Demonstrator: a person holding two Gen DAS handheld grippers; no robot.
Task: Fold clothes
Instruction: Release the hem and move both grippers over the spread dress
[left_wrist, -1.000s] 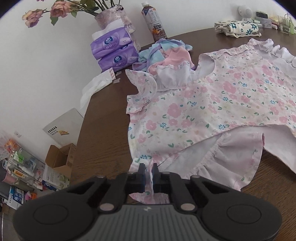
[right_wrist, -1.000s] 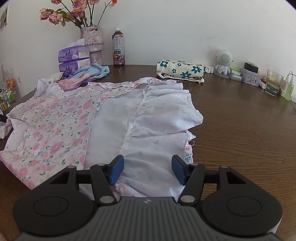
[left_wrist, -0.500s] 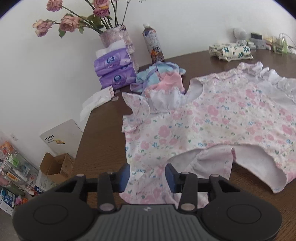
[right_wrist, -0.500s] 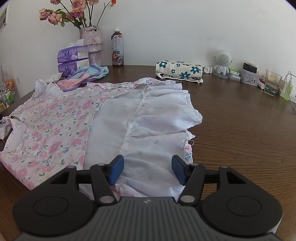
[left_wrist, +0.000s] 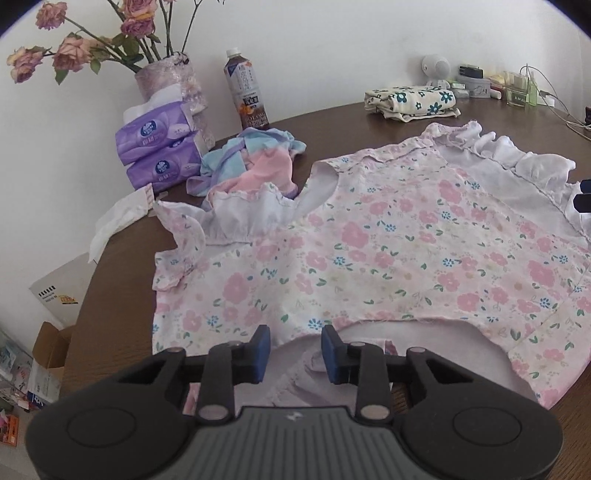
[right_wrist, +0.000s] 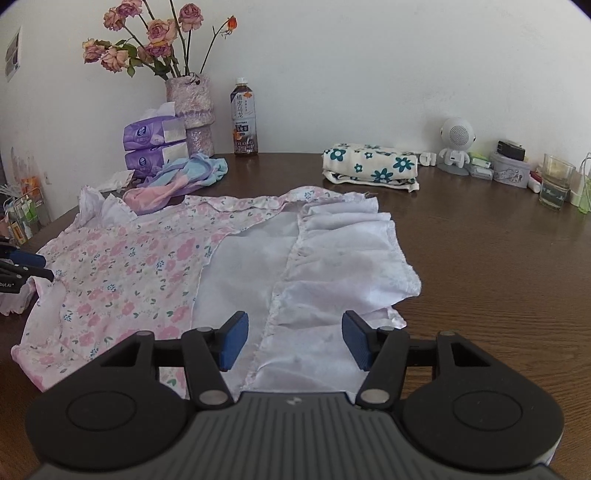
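Bare table (right_wrist: 498, 266) right of dress (right_wrist: 140, 266)

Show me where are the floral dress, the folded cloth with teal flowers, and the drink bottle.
floral dress (left_wrist: 369, 258): left wrist view, middle of the printed front.
folded cloth with teal flowers (right_wrist: 369, 168): right wrist view, top face.
drink bottle (right_wrist: 243, 122): right wrist view, on the label.

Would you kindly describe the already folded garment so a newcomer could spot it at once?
Look along the back edge of the brown table, by the white wall. Between the drink bottle and the small white robot figure lies the folded cloth: cream with dark teal flowers, unlike the spread-out pink floral dress.
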